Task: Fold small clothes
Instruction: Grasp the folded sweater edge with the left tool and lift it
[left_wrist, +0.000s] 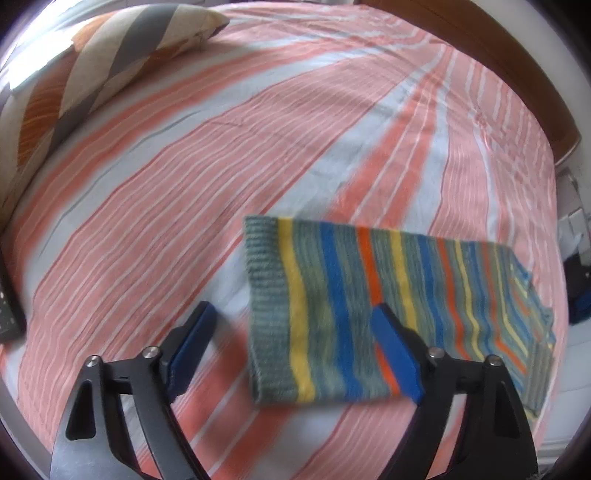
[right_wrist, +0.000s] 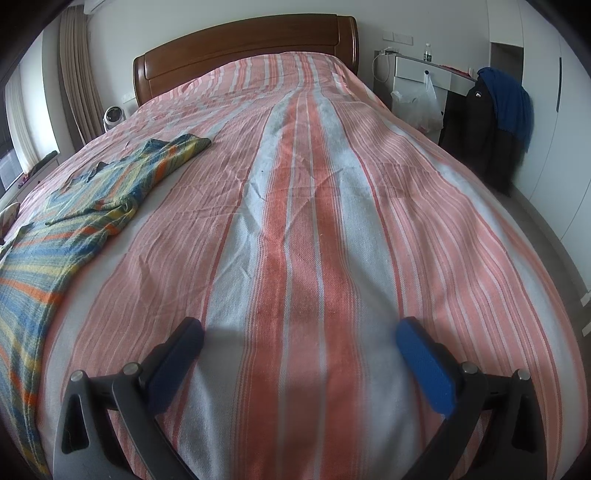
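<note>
A small knitted garment with blue, yellow, orange and grey-green stripes lies flat on the pink-and-white striped bedspread. Its ribbed hem faces left. My left gripper hovers above that hem end, jaws wide apart and open. The right blue pad is over the cloth and the left pad is over bare sheet; neither presses on it. In the right wrist view the same garment lies spread at the left. My right gripper stands open over the bedspread, holding nothing.
A striped pillow lies at the bed's far left. A wooden headboard closes the far end. Beside the bed stand a small fan, a white desk with a plastic bag, and dark jackets.
</note>
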